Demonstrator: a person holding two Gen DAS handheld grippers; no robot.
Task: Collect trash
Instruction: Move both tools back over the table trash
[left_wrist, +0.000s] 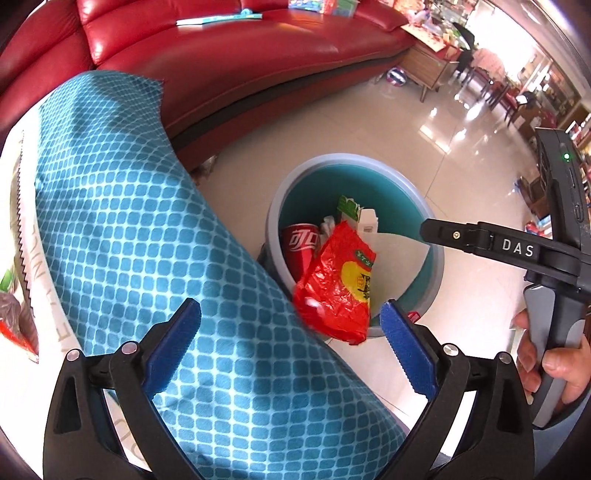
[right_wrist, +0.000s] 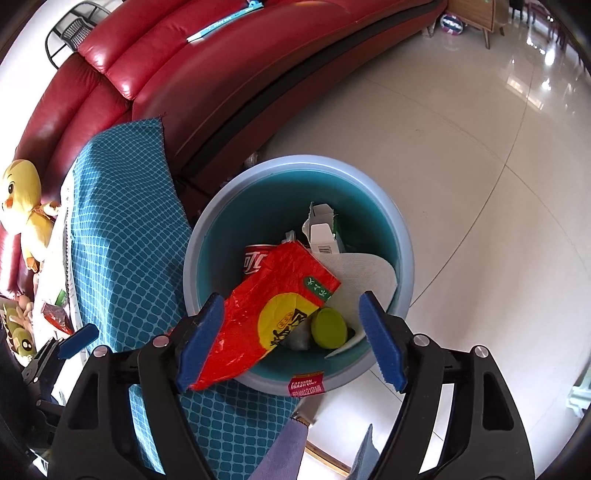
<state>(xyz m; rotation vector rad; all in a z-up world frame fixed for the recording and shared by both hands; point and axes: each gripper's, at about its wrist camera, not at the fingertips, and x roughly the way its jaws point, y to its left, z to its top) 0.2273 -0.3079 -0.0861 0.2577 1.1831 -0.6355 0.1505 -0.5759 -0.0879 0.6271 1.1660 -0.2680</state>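
A round teal trash bin (left_wrist: 417, 206) (right_wrist: 404, 243) stands on the floor beside the table. A crinkled red snack bag (left_wrist: 338, 284) (right_wrist: 273, 314) lies over its near rim, partly inside. Inside are a red cola can (left_wrist: 301, 243) (right_wrist: 255, 260), a white and green carton (left_wrist: 360, 216) (right_wrist: 323, 230), white paper (right_wrist: 364, 273) and a green lid (right_wrist: 328, 328). My left gripper (left_wrist: 290, 345) is open and empty above the table edge. My right gripper (right_wrist: 291, 338) is open just above the bag; its finger (left_wrist: 454, 234) shows over the bin in the left wrist view.
A blue checked cloth (left_wrist: 147, 240) (right_wrist: 125, 236) covers the table at left. A red leather sofa (left_wrist: 240, 62) (right_wrist: 207, 70) curves behind the bin. A yellow plush duck (right_wrist: 22, 206) and more wrappers (right_wrist: 55, 314) lie at far left. Glossy tile floor (right_wrist: 480, 147) spreads right.
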